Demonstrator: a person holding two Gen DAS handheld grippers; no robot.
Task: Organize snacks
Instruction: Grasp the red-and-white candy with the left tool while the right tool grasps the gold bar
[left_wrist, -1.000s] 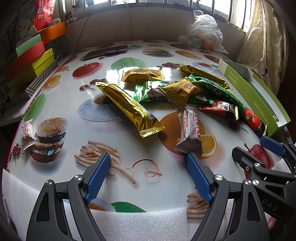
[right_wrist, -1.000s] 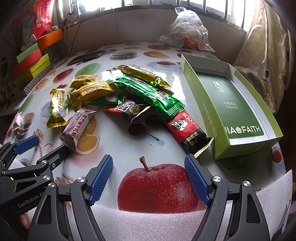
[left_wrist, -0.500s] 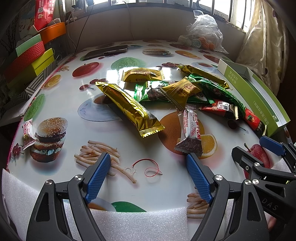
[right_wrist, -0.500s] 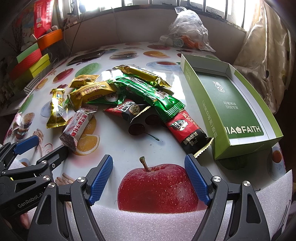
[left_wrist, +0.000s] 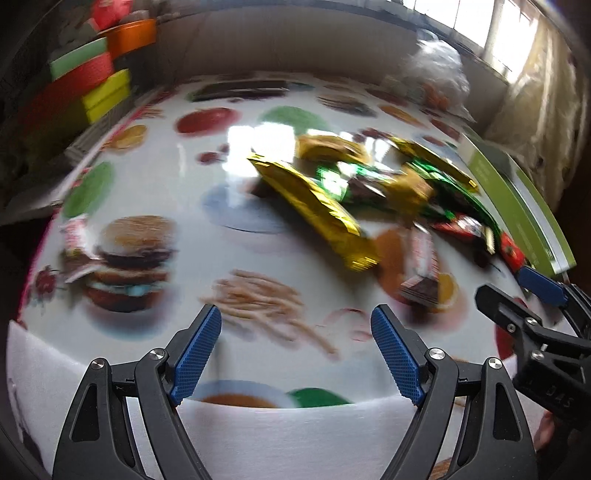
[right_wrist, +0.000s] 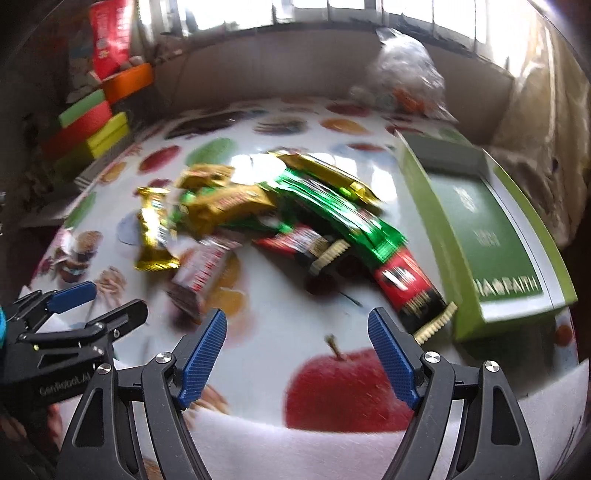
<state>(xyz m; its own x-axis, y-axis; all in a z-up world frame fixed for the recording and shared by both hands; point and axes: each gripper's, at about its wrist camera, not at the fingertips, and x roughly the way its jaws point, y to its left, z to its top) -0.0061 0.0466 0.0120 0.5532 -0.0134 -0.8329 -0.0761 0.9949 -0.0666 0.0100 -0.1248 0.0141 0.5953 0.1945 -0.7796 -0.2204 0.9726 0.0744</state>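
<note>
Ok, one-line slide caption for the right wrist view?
Open right gripper above the apple-print table, facing the snack pile beside the empty green box; motion blur.

Snack packets (right_wrist: 280, 218) lie heaped mid-table (right_wrist: 280, 295), overlapping one another. Open box (right_wrist: 491, 236) sits at their right, one packet's end just beside its near corner. Lone small packet (left_wrist: 75, 243) lies far left, well apart. Plastic bag (right_wrist: 402, 81) behind box; stacked boxes (right_wrist: 92, 129) beyond the table's left edge.

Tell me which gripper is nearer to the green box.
Right. The right gripper hovers just left of the green box, near its front corner; the left gripper is farther left, beyond the snack pile.
</note>
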